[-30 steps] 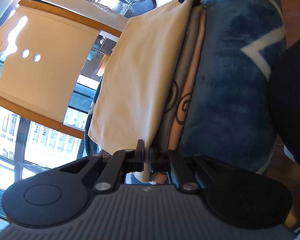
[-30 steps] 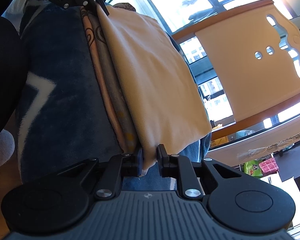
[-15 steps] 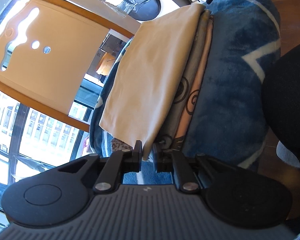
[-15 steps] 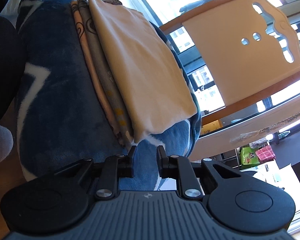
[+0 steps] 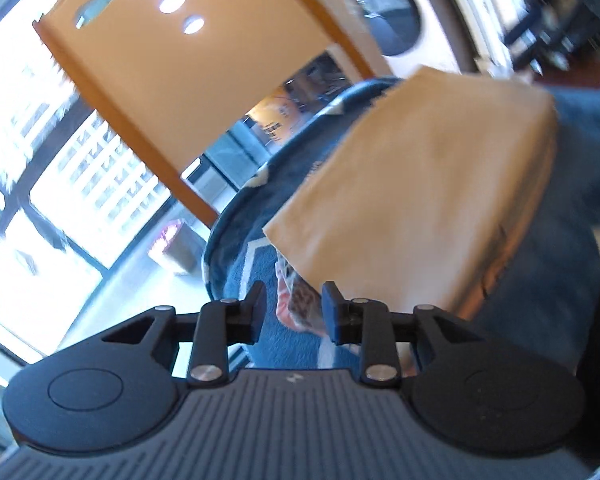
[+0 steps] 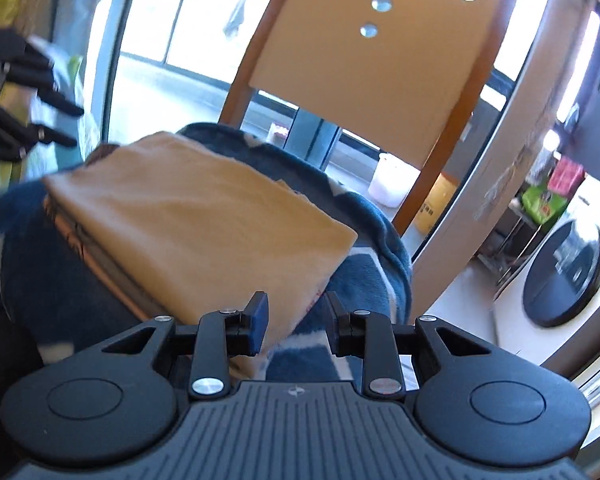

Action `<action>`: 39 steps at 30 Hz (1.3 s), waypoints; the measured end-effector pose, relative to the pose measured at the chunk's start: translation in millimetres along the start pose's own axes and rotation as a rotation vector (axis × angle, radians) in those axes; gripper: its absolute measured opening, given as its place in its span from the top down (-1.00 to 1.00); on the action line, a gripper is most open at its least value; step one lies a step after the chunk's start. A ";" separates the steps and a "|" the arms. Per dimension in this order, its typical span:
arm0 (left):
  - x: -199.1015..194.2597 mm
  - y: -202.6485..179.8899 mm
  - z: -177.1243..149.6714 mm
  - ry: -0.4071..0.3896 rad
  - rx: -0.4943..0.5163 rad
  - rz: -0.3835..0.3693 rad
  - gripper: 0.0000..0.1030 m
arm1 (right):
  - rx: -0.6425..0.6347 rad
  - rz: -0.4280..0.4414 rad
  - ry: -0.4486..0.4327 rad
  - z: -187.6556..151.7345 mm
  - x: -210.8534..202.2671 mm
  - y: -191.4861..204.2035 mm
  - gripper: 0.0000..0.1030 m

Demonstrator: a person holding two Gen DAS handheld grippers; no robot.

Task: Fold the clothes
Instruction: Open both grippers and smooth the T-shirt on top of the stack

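A folded tan cloth (image 5: 416, 184) lies on top of a small stack of folded clothes on a dark blue blanket (image 5: 540, 280) that covers a chair seat. The same tan cloth (image 6: 204, 224) fills the middle of the right wrist view, on the blanket (image 6: 364, 276). My left gripper (image 5: 292, 310) hangs just clear of the stack's near corner, its jaws opening, with nothing pressed between them. My right gripper (image 6: 296, 322) is lifted off the opposite corner, jaws opening too and holding nothing. The left gripper (image 6: 40, 120) also shows as black fingers at the far left of the right wrist view.
The wooden chair back (image 5: 180, 68) rises behind the stack, with bright windows (image 5: 40, 184) beyond. A white washing machine (image 6: 564, 276) stands at the right, beside a plastic jug (image 6: 392, 184) and a yellow bottle (image 6: 436, 204) on the floor.
Both grippers let go of the tan cloth's corners, opened, lifted away and rolled upright. The folded cloth stays lying on the stack.
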State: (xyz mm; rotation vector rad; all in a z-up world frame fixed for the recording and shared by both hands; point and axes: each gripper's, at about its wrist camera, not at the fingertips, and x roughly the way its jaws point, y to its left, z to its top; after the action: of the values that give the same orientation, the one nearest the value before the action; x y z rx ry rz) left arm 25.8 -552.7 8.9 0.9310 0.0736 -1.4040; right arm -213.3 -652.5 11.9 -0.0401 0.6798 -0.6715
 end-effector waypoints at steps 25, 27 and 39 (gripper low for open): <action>87.0 62.3 -9.9 0.020 -0.606 -0.261 0.96 | 0.663 0.223 0.034 16.8 107.7 -100.2 0.91; 84.9 64.5 -6.8 0.024 -0.606 -0.256 0.94 | 0.686 0.233 0.078 10.1 114.6 -101.7 0.85; 55.4 58.0 -9.1 0.006 -0.634 -0.260 0.92 | 0.711 0.234 0.048 -6.9 61.6 -84.3 0.41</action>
State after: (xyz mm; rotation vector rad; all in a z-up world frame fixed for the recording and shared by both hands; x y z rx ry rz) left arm 92.1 -598.2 1.5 0.4030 0.6263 -1.4823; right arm -229.1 -754.0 -7.8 0.7036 0.4512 -0.6569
